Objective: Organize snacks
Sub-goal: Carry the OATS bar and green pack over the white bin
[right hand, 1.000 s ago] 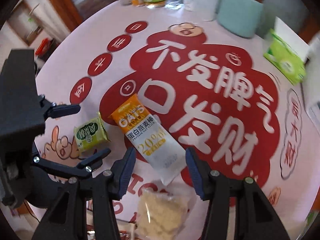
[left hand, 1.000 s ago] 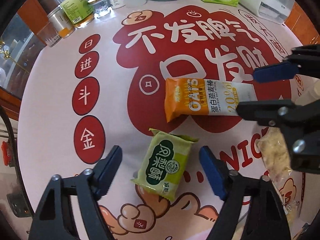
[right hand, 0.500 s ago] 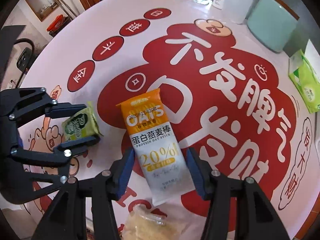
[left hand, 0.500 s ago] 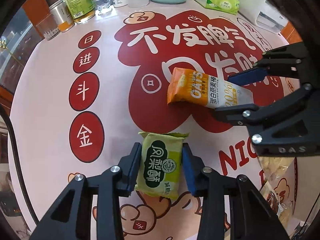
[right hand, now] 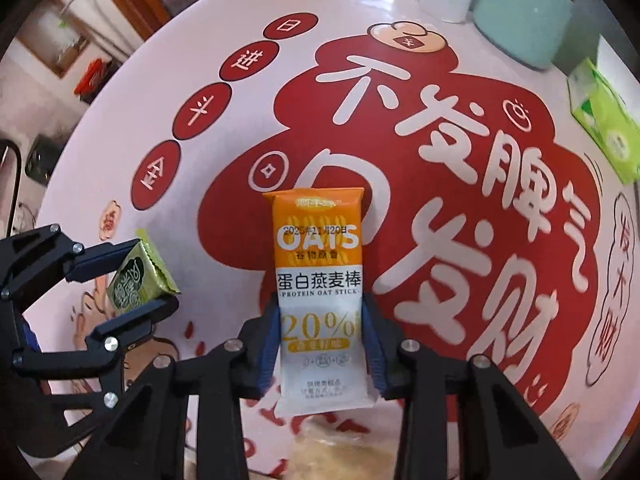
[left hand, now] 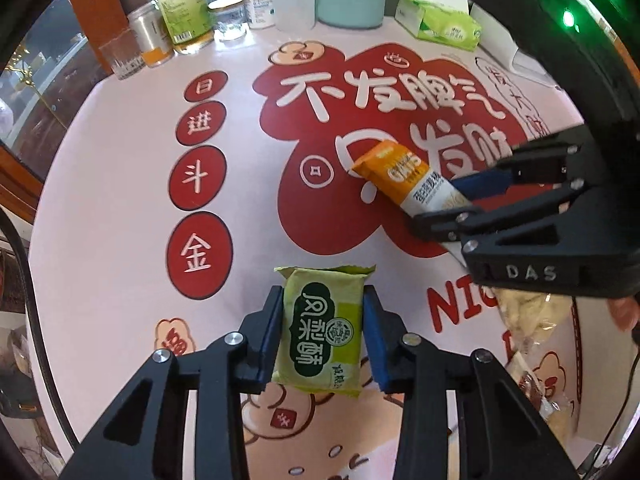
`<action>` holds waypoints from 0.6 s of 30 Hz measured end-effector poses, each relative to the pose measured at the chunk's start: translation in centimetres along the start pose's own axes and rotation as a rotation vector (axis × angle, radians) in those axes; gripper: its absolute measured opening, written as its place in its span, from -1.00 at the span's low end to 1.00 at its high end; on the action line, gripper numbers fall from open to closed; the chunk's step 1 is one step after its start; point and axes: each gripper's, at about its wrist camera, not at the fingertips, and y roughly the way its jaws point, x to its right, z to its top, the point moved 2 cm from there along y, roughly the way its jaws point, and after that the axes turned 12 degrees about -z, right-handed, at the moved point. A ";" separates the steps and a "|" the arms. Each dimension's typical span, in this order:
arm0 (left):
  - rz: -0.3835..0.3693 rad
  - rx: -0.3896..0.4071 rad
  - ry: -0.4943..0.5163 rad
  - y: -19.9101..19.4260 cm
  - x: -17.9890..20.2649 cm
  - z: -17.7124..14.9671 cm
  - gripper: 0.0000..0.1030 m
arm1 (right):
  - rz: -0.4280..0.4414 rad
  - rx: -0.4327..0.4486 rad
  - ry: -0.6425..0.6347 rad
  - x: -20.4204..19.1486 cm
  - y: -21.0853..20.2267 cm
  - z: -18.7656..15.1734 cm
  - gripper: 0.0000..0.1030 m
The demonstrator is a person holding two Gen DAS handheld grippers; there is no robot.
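Left tool (left hand: pixel 323 336): closed on the green snack pack (left hand: pixel 323 330), blue pads pressing both long sides; a second ago the jaws stood wide with the pack lying loose between them.
Right tool (right hand: pixel 319 320): clamped on the lower half of the orange oat bar (right hand: pixel 320 280); a second ago the bar lay flat and slanted on the worktop (left hand: pixel 120 208) with the jaws open around its end.
Green snack pack: in the left tool's grip, near the front edge of the worktop over the cartoon print; in the right wrist view (right hand: pixel 138 278) it looks tilted, one corner up.
Orange oat bar: upright in the right wrist view, its orange top sticking out past the fingers; in the left wrist view (left hand: pixel 404 178) it is angled, the far end seeming raised off the red print.
Lift: both packs appear to be just off the surface, though the fisheye makes it hard to be sure of a gap under either.
Other snacks: a clear bag of pale crumbly pieces (left hand: pixel 528 320) lies at the right edge of the worktop, not yet picked up.
Meaning for task: both grabs look secure, so the step in hand is probably carrying the two packs to wherever the snacks are gathered; no tray or box for them shows.
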 end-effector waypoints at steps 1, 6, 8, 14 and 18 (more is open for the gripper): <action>0.003 0.008 0.002 -0.5 0.1 0.0 -0.30 | 0.001 0.008 0.016 -0.1 -0.4 -0.2 -0.27; -0.007 0.039 -0.002 -3.2 1.0 -0.4 -0.30 | 0.036 0.064 0.109 0.5 -3.0 -1.5 -0.27; -0.022 0.041 -0.003 -4.3 1.7 -0.8 -0.30 | 0.050 0.090 0.147 0.9 -4.4 -2.3 -0.27; -0.033 0.076 0.034 -8.3 5.1 -2.8 -0.30 | 0.107 0.188 0.291 1.9 -10.1 -6.0 -0.27; -0.050 0.104 0.067 -10.7 8.4 -4.4 -0.30 | 0.102 0.283 0.333 1.7 -15.0 -10.7 -0.27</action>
